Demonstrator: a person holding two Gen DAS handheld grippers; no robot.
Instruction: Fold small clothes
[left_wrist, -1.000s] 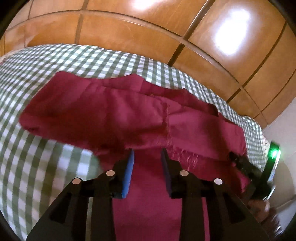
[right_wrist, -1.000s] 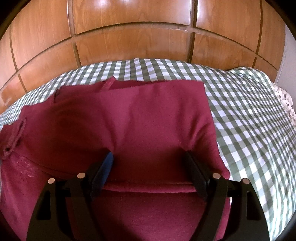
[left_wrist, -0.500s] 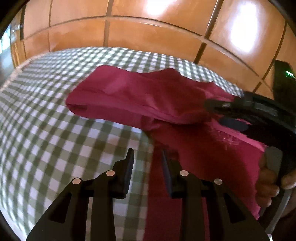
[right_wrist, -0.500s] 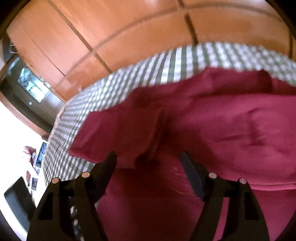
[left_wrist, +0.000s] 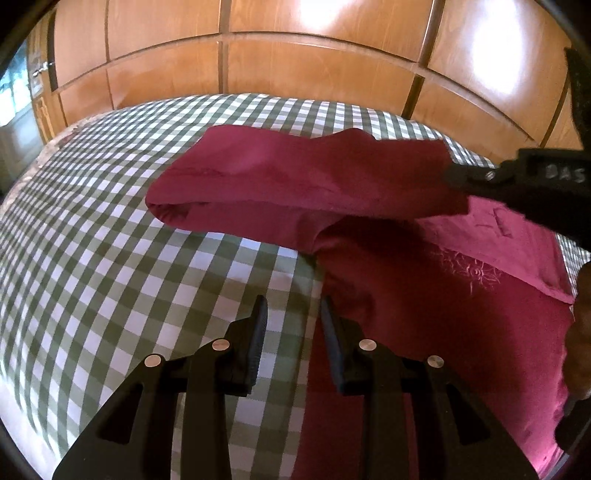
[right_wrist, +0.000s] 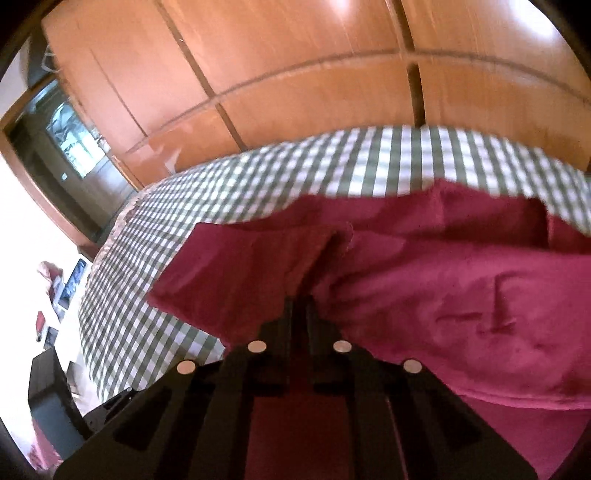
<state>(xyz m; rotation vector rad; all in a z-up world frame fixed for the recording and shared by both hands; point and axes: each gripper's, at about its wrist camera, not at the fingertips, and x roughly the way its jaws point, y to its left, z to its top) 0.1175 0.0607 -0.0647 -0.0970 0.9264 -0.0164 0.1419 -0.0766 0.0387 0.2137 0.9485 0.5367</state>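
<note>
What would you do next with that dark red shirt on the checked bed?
Probably carry the sleeve across onto the body. The right gripper, whose jaws have just been closing, is shut on the dark red cotton shirt and holds its sleeve above the green-and-white checked bedcover. The left gripper is open, holding nothing.

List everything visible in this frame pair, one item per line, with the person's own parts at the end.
maroon garment: one, dark red, on the bed, its sleeve lifted and stretched sideways
checked bedspread: one, green and white, covering the bed
wooden panels: several, orange-brown, behind the bed
left gripper: one, black, jaws apart, nothing between them, beside the garment's edge
right gripper: one, black, shut on the maroon garment, jaws having just closed
hand: one, partly seen at the left wrist view's right edge
</note>
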